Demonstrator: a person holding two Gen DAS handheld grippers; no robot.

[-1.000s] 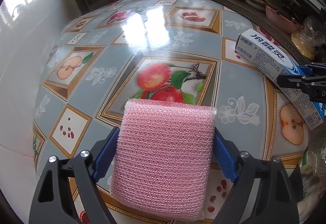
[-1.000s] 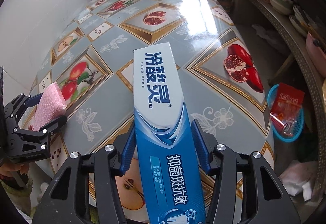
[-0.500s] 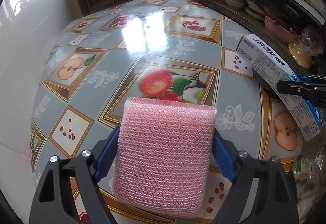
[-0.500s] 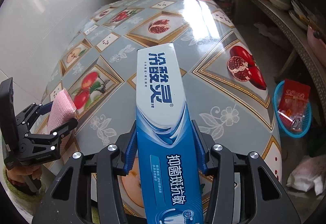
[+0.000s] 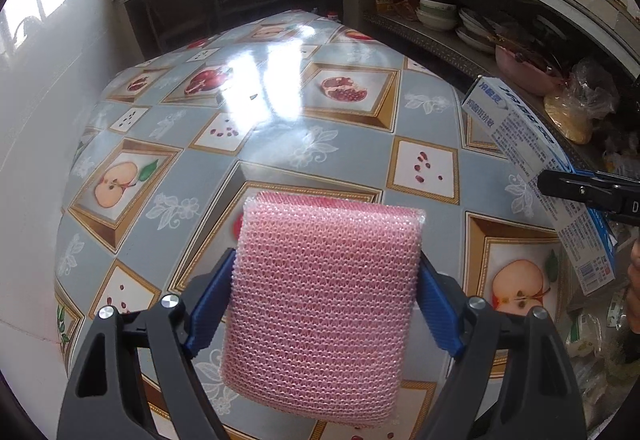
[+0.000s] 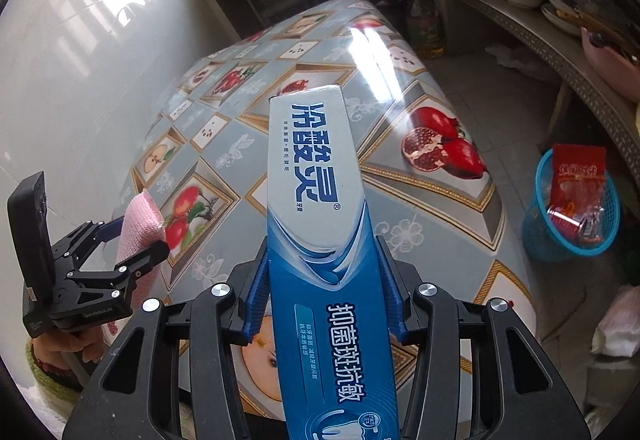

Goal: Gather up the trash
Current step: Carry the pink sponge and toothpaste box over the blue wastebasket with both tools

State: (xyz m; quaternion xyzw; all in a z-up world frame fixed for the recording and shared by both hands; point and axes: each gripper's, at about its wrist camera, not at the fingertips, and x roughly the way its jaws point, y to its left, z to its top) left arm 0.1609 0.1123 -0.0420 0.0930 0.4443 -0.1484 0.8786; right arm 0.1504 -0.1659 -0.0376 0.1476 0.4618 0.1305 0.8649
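My left gripper [image 5: 326, 304] clamps the pink scouring pad [image 5: 324, 304] by its side edges above the table's [image 5: 280, 144] near edge — soft and light, it gives. My right gripper [image 6: 324, 280] pinches the toothpaste box [image 6: 320, 224] mid-length — stiff, light, crushable; the blue basket [image 6: 536, 224] waits beyond the table's right edge.

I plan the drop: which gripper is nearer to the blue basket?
Right. The right gripper is over the table edge beside the basket; the left gripper is at the table's opposite side.
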